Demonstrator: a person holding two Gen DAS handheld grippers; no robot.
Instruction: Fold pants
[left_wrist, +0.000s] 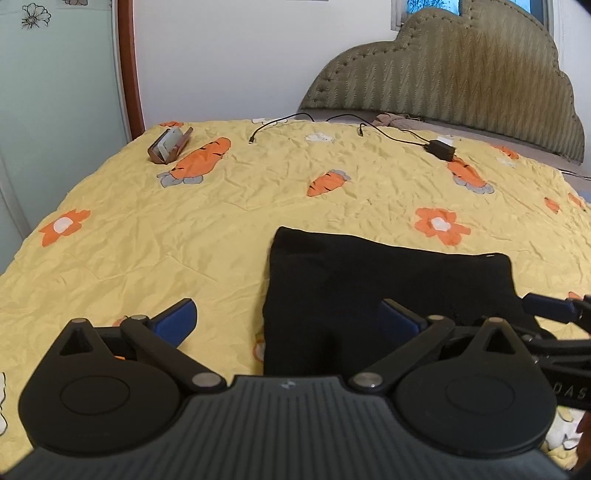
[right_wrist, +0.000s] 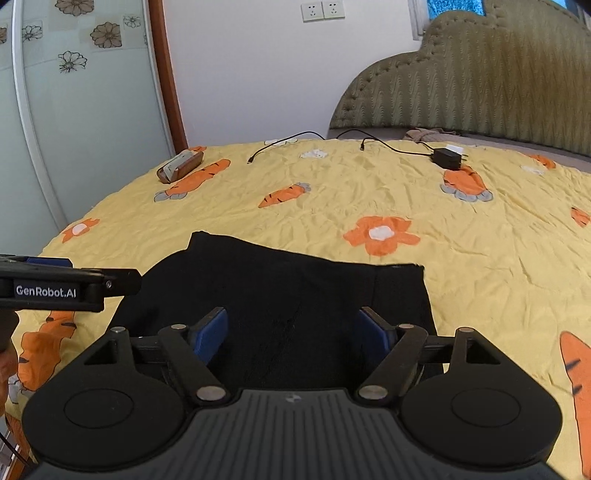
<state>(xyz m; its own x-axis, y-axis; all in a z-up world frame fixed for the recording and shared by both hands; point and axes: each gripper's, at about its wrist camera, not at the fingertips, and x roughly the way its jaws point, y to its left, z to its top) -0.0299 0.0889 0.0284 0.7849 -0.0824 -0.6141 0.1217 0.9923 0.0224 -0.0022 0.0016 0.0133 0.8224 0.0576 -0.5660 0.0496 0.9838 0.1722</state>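
The black pants (left_wrist: 388, 280) lie folded in a flat rectangle on the yellow bedspread (left_wrist: 184, 229); they also show in the right wrist view (right_wrist: 295, 288). My left gripper (left_wrist: 288, 321) is open and empty, above the pants' near left edge, with its left finger over bare bedspread. My right gripper (right_wrist: 295, 328) is open and empty, above the near middle of the pants. The right gripper's blue-padded finger (left_wrist: 554, 306) shows at the right edge of the left wrist view. The left gripper's side (right_wrist: 55, 284) shows at the left of the right wrist view.
A brown case with a white item (left_wrist: 170, 144) lies at the far left of the bed. Black cables (left_wrist: 280, 122) and a black charger (left_wrist: 441, 149) lie at the far edge. A padded headboard (left_wrist: 461, 74) stands at the back right, a glass wardrobe door (right_wrist: 55, 129) at left.
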